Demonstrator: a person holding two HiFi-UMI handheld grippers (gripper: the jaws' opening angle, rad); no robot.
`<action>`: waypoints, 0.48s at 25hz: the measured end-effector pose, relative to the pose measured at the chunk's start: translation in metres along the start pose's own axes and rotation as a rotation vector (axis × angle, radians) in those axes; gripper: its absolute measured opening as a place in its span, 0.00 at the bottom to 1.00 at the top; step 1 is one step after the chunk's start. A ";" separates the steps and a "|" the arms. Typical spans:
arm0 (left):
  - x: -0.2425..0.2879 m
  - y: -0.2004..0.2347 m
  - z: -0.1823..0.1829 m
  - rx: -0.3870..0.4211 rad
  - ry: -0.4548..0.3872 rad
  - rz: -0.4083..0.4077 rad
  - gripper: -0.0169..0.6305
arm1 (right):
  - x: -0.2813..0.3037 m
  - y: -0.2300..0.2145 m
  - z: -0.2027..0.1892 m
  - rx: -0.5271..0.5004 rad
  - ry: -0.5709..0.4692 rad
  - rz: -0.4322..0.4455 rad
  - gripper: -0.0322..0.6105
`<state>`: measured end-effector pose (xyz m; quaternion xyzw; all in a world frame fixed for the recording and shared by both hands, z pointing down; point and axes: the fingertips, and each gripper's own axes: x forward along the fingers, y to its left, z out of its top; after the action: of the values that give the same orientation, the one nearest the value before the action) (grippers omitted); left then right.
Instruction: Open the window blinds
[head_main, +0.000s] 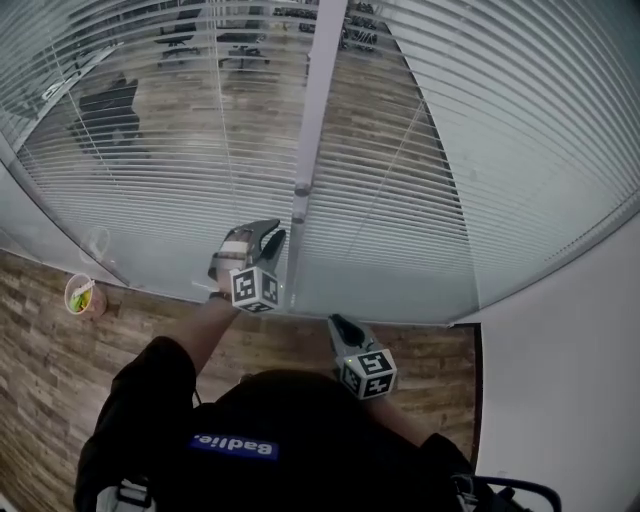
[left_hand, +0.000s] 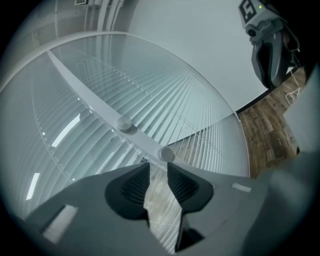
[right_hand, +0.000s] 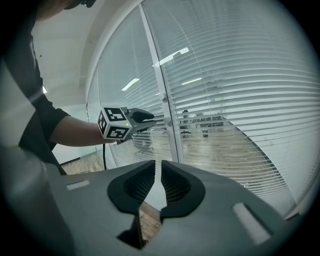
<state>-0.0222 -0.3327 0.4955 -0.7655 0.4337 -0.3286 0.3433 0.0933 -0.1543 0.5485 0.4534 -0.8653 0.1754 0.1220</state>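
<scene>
1. Right gripper (head_main: 337, 323) nearest, jaws barely parted, empty, above the wood floor (head_main: 40, 340).
2. Left gripper (head_main: 272, 236) parted, empty, just beside the window post (head_main: 316, 100).
3. Blinds (head_main: 450, 150) lowered across both panes, slats see-through; white wall (head_main: 570, 390) bounds right.

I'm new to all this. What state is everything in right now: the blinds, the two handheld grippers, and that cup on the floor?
Window blinds: lowered the full length, slats tilted partly open, see-through.
Left gripper: jaws apart, nothing between them.
Right gripper: jaws a narrow gap apart, empty.
Cup: standing upright, something inside.
</scene>
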 end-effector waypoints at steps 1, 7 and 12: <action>-0.005 0.001 -0.001 -0.013 -0.005 -0.001 0.19 | 0.002 0.003 0.000 -0.001 -0.001 0.003 0.11; -0.036 0.006 0.001 -0.058 -0.045 -0.001 0.19 | 0.014 0.020 0.003 -0.012 -0.008 0.020 0.11; -0.062 0.004 0.011 -0.117 -0.083 -0.022 0.19 | 0.021 0.030 0.004 -0.017 0.003 0.039 0.11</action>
<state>-0.0411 -0.2761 0.4736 -0.8020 0.4290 -0.2744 0.3122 0.0565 -0.1553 0.5464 0.4350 -0.8754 0.1710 0.1236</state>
